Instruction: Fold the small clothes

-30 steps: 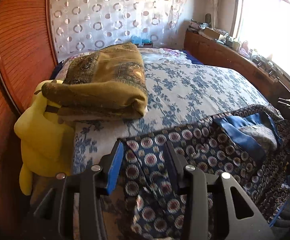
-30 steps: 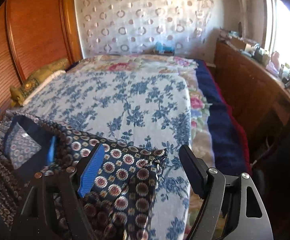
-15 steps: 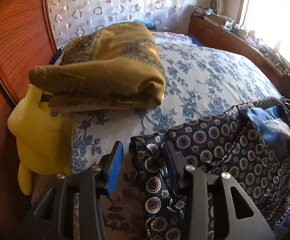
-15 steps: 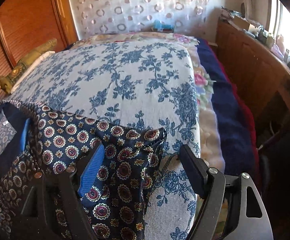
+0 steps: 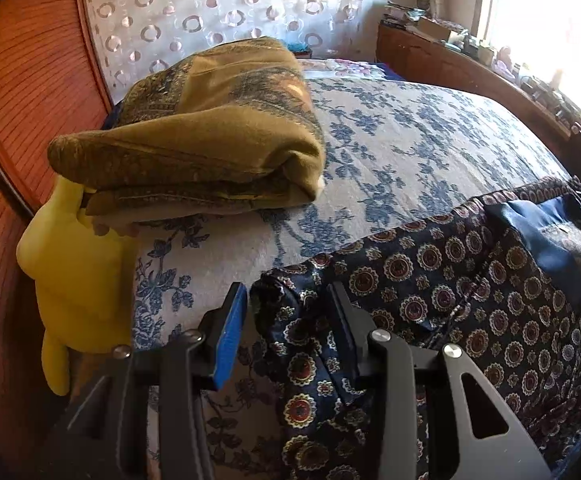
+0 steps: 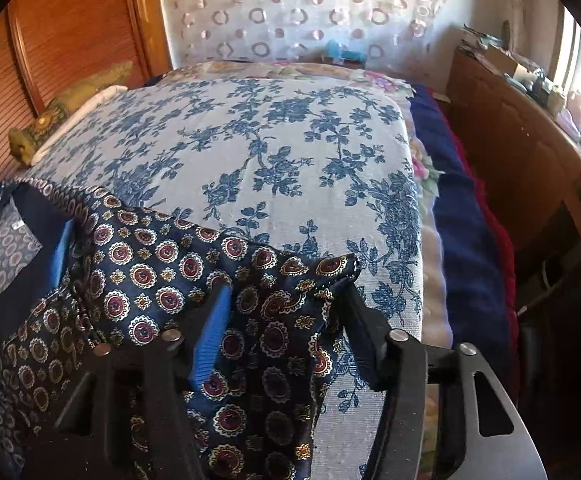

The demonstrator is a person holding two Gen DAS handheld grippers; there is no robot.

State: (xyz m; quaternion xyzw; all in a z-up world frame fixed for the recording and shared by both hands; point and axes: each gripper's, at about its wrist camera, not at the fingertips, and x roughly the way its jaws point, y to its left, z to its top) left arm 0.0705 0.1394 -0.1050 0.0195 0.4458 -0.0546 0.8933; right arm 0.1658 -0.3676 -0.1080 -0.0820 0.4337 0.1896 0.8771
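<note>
A navy shirt with red and gold medallions (image 5: 470,280) lies spread across the near end of the flowered bedspread (image 5: 410,152), its blue-lined collar (image 5: 538,236) at the right. My left gripper (image 5: 288,316) straddles the shirt's left corner. Its jaws are closing, and a thin gap shows at the blue pad (image 5: 230,336). In the right wrist view the same shirt (image 6: 150,272) drapes over the bedspread (image 6: 270,140). My right gripper (image 6: 282,312) is closing around the other corner, with cloth lying loose between its fingers.
A folded olive-gold blanket (image 5: 210,132) rests on a yellow plush toy (image 5: 78,280) by the wooden headboard (image 5: 18,80). A cluttered wooden sideboard (image 6: 510,140) runs along the window side. A dark blue blanket edge (image 6: 462,220) hangs at the bed's right side.
Both grippers have sunk closer to the bed. The right jaws have narrowed markedly around the shirt corner, the left jaws only slightly. The shirt lies flatter on the bedspread.
</note>
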